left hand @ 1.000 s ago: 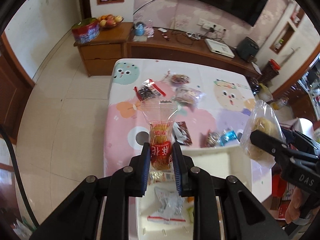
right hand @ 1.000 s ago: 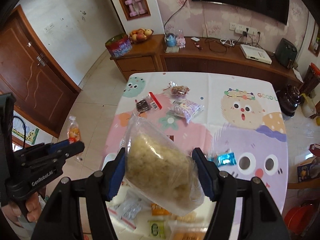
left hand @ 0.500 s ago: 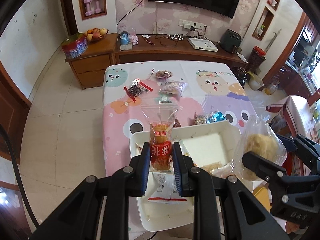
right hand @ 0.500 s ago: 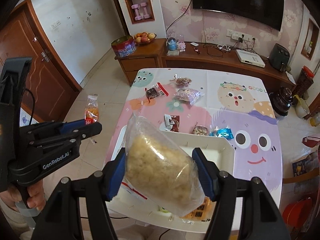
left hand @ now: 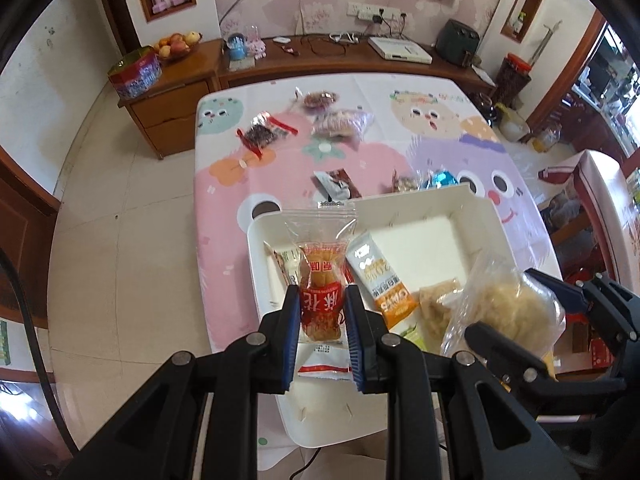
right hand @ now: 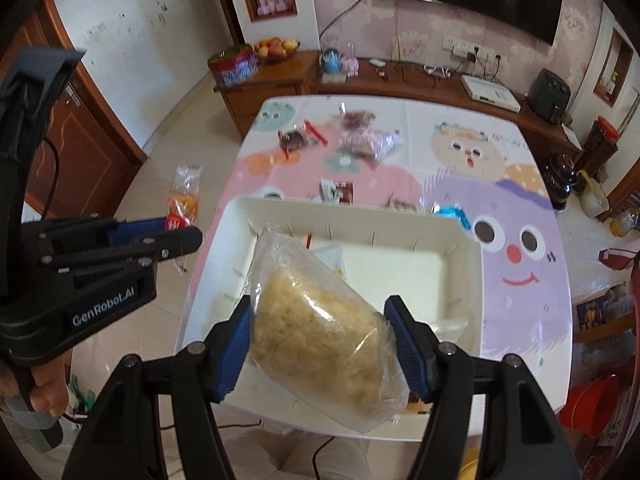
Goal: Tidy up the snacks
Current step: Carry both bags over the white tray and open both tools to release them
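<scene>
Left gripper [left hand: 322, 316] clamped on red twist packet [left hand: 321, 294], right gripper [right hand: 322, 344] on puffed-snack bag [right hand: 320, 332]; slack film may slip, dropping outside white tray [right hand: 452, 240].

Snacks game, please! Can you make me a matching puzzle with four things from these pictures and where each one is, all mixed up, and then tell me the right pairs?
Things:
1. red-label snack packet
2. clear bag of puffed snack
3. orange and white packet
4. blue-wrapped candy

Places:
A. lying inside the white tray
B. pinched in the left hand-held gripper
C. on the tablecloth, just beyond the tray
D. held in the right hand-held gripper

Pairs: 1-B, 2-D, 3-A, 4-C
</scene>
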Motion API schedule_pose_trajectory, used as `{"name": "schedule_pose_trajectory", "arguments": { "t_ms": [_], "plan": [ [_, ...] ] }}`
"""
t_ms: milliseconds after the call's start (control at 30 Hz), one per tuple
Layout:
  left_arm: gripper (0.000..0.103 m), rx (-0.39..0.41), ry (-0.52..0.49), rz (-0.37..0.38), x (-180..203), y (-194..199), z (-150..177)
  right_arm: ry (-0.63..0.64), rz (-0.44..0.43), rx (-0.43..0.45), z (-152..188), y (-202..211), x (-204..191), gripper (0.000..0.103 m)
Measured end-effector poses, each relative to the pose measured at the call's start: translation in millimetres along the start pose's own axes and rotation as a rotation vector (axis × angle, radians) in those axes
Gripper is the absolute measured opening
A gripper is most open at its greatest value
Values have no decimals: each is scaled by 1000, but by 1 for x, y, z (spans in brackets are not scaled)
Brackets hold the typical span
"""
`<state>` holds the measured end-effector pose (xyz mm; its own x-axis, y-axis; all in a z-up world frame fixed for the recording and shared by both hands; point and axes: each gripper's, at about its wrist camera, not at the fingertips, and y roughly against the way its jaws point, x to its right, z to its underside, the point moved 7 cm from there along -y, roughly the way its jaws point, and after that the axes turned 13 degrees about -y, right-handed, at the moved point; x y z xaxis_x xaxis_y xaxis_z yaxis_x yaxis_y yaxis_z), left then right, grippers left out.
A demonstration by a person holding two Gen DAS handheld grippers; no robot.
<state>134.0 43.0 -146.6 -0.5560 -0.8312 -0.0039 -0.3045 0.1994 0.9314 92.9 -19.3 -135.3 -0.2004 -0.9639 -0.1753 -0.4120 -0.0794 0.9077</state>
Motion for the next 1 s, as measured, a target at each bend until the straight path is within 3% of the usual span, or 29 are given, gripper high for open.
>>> {"name": "schedule_pose_trajectory", "arguments": {
  "t_ms": [400,833,900,1000],
  "plan": [
    [20,-57,-37,15,12,-22,4,-6,8,-70,19,-18,3,66],
    [20,-66,-41,10,14,-25,3,25,17,-74,18,-21,-1,66],
    [27,-58,-42,1,14,-24,3,37,22,-71,18,-20,-3,66],
    [65,-38,-44,-14,14,-21,1,48,26,-78,19,-22,-5,66]
  ]
}}
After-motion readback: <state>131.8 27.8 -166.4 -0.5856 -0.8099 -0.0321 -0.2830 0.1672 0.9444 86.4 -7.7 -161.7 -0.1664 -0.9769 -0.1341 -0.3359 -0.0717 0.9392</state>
